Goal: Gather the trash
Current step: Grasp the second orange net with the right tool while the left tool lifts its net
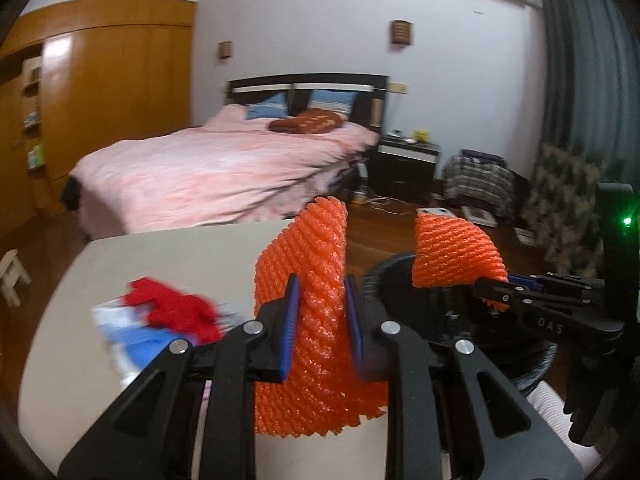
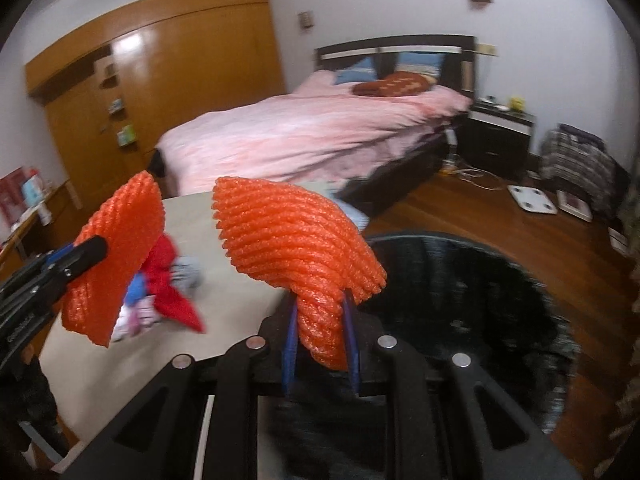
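Left wrist view: left tool point(image 1: 321, 304) clamps an orange foam net sleeve point(image 1: 312, 312) above the beige worktop point(image 1: 180, 256); right tool point(image 2: 320, 334) pinches a second orange foam net point(image 2: 296, 248) over the black round bin point(image 2: 472, 300).

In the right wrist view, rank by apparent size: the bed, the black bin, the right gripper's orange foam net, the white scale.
1. bed and black bin: look alike, unranked.
2. right gripper's orange foam net, enlarged by nearness.
3. white scale.

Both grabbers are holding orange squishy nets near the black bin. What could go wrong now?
The right gripper pinches only the lower tip of its orange foam net, so it might slip out before it is over the black bin. The left gripper holds its net over the table, so releasing now would miss.
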`<state>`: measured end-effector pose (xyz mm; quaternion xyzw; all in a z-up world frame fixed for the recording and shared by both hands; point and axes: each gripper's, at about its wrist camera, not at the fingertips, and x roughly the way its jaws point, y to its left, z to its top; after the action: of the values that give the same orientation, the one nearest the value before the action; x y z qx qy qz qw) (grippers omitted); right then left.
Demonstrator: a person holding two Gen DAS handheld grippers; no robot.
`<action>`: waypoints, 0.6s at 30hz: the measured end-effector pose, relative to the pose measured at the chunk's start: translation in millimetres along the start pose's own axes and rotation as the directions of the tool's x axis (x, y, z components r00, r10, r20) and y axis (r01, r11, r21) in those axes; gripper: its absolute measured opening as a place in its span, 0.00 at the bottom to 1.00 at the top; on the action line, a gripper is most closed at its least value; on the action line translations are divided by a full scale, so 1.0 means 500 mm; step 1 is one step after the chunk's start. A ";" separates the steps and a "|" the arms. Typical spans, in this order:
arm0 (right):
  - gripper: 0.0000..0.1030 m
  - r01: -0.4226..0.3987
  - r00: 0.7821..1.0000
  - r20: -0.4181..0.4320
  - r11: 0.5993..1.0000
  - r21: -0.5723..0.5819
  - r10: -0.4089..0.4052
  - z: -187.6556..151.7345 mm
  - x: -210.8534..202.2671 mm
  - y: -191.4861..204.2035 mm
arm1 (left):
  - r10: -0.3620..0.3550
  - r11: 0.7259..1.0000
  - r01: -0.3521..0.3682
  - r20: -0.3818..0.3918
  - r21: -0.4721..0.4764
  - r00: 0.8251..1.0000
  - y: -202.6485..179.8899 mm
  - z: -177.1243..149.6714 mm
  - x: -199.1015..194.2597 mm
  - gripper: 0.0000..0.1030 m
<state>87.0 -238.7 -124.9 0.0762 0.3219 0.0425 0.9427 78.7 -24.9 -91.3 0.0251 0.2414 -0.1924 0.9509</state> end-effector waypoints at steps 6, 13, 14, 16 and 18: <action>0.21 0.107 0.994 -0.005 0.992 0.059 -0.107 -0.016 -0.005 -0.106 | -0.110 0.993 0.111 -0.020 0.044 0.994 -0.106 0.019 0.087 0.21; 0.29 0.163 0.987 -0.025 0.982 0.097 -0.161 -0.027 0.007 -0.179 | -0.211 0.975 0.216 -0.071 0.060 0.975 -0.188 0.019 0.189 0.25; 0.31 0.173 0.985 -0.026 0.980 0.098 -0.171 -0.032 0.005 -0.185 | -0.227 0.971 0.231 -0.079 0.058 0.971 -0.192 0.017 0.198 0.29; 0.37 0.189 0.982 -0.028 0.977 0.101 -0.187 -0.036 0.004 -0.196 | -0.247 0.966 0.253 -0.089 0.059 0.965 -0.202 0.012 0.208 0.41; 0.44 0.201 0.980 -0.030 0.974 0.101 -0.199 -0.042 0.001 -0.208 | -0.257 0.964 0.262 -0.094 0.050 0.962 -0.199 0.008 0.216 0.50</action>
<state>77.8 -338.4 -159.6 0.0920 0.3388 -0.0686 0.9339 130.2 -155.7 -134.1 0.0310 0.2773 -0.3216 0.9048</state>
